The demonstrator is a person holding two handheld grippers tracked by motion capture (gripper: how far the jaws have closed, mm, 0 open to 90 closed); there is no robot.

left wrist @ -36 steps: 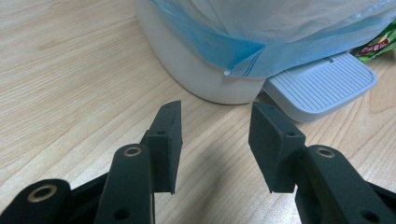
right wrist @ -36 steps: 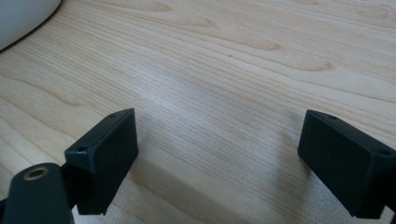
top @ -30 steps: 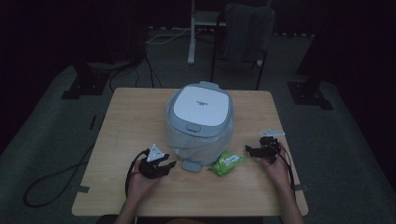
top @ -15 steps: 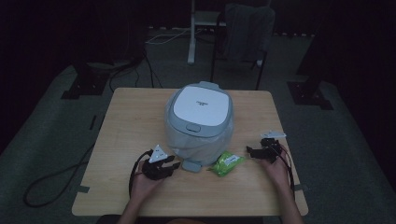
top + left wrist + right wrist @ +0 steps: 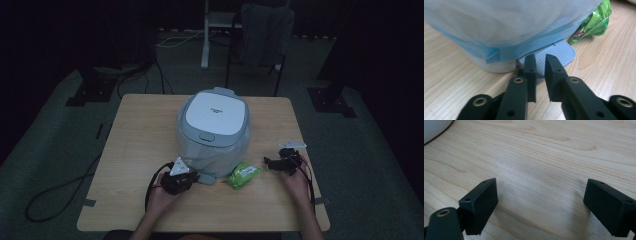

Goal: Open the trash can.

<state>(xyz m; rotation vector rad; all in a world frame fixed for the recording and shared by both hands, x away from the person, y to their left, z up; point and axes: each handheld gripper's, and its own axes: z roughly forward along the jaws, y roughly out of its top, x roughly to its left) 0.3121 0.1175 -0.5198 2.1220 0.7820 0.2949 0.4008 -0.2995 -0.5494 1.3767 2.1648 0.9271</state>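
The left gripper (image 5: 539,62) is held low at the foot of the bin (image 5: 212,127), its fingers (image 5: 530,72) aimed at the grey pedal (image 5: 559,53) that juts from the bin's base. The fingers have just been closing and now stand nearly together, with a narrow gap between them. The pedal lies just beyond their tips rather than in that gap, so nothing is pinched.

As a judgement, the pedal is about to be pressed so that the lid is raised. To do this well, the narrowed fingers should be laid flat on the ribbed top of the pedal, near its outer edge where leverage is best, and pushed straight down. A sideways shove should be avoided, since a light bin can be slid across the table (image 5: 145,130). The blue hem of the liner (image 5: 524,47) hangs close above the pedal and should not be caught.

The bin is seen in the high view at the middle of the table, squat and rounded, pale grey with a white lid that is closed. A translucent liner is draped over its sides. A green packet (image 5: 242,175) lies just right of the pedal, near the bin.

The right gripper (image 5: 272,162) is rested at the table's right side, well apart from the bin, with its fingers (image 5: 480,202) spread wide over bare wood.
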